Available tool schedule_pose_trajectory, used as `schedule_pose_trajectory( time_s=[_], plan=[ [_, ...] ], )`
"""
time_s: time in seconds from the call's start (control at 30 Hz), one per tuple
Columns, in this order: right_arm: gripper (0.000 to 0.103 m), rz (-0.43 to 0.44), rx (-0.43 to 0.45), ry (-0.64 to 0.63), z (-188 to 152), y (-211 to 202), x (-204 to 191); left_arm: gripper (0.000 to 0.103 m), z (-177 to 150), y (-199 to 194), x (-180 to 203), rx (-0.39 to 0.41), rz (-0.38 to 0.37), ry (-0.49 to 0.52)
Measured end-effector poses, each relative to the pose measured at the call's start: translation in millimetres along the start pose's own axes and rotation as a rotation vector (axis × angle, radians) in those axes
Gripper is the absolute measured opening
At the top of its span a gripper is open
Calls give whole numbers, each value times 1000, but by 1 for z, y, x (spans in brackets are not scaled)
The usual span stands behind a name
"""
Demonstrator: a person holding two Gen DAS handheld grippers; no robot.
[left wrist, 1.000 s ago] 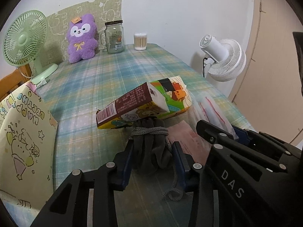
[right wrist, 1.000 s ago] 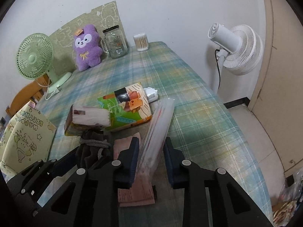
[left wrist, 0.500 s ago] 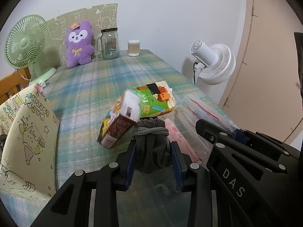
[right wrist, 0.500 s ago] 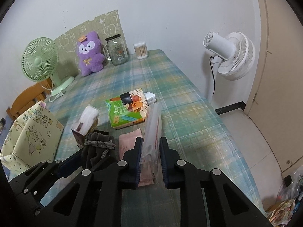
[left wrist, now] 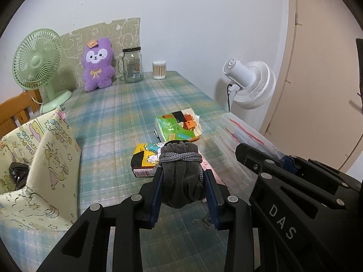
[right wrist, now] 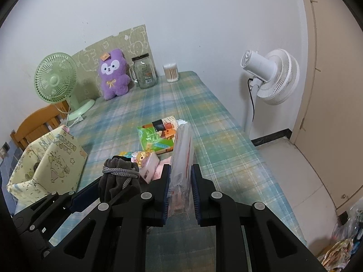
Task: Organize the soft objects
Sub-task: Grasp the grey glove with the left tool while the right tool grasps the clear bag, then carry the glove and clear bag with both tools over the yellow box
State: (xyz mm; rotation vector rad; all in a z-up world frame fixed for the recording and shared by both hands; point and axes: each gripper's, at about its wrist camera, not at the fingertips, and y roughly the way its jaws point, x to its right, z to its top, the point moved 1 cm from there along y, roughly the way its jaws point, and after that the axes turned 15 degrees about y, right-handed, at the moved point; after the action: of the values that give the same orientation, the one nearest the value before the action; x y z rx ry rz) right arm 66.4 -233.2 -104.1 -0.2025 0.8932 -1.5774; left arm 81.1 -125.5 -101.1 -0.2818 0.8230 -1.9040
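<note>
Nearest the viewer, the left gripper (left wrist: 184, 181) has its jaws clenched on a dark grey velvet drawstring pouch (left wrist: 181, 176), gripping the soft body just below the grey cord knotted round its neck. The pouch hangs clear of the plaid-clothed surface (left wrist: 118, 113), apparently lifted so that it can be carried off.

Just beside it, the right gripper (right wrist: 180, 188) has its jaws clamped on a long clear plastic bag with red markings (right wrist: 181, 158). It holds the bag on edge, so the thin film stands upright between the pads and does not sag.

Beneath and just beyond the pouch lies a small yellow cartoon-printed tissue packet (left wrist: 147, 156) on the surface. A pink paper (right wrist: 162, 166) shows below the bag. Slightly farther off rests a green tissue pack with orange block figures (left wrist: 178, 128).

To the left stands an open pale yellow fabric storage bin printed with cartoon drawings (left wrist: 54, 158), with something dark already inside. It looks like the likely home for the soft things, which may be why both held items are raised near it.

At the far end, against the wall, sit a purple plush bear (left wrist: 97, 65), a glass jar with a dark lid (left wrist: 132, 65), a tub of cotton swabs (left wrist: 159, 70) and a green desk fan (left wrist: 37, 61). A white standing fan (right wrist: 270, 77) stands on the floor to the right.
</note>
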Motion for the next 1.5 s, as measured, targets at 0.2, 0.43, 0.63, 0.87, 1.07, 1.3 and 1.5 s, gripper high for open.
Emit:
schedule_pose_trajectory(
  time_s=[0.2, 0.43, 0.63, 0.87, 1.07, 1.3, 1.5],
  plan=[
    [21, 8, 29, -6, 0, -18, -5, 35, 1, -17, 1, 23, 7, 2],
    [21, 20, 66, -17, 4, -39, -12, 35, 6, -35, 0, 48, 25, -2],
    [21, 32, 91, -23, 9, -55, -22, 35, 12, -49, -2, 62, 25, -9],
    [20, 50, 113, -37, 17, -69, -32, 35, 21, -66, -3, 92, 23, 4],
    [20, 60, 131, -47, 23, -81, -41, 35, 29, -78, -9, 109, 38, 9],
    [20, 59, 147, -58, 29, -87, -54, 35, 36, -87, -16, 123, 48, 13],
    [20, 63, 163, -72, 34, -92, -66, 35, 41, -95, -25, 144, 58, 14]
  ],
)
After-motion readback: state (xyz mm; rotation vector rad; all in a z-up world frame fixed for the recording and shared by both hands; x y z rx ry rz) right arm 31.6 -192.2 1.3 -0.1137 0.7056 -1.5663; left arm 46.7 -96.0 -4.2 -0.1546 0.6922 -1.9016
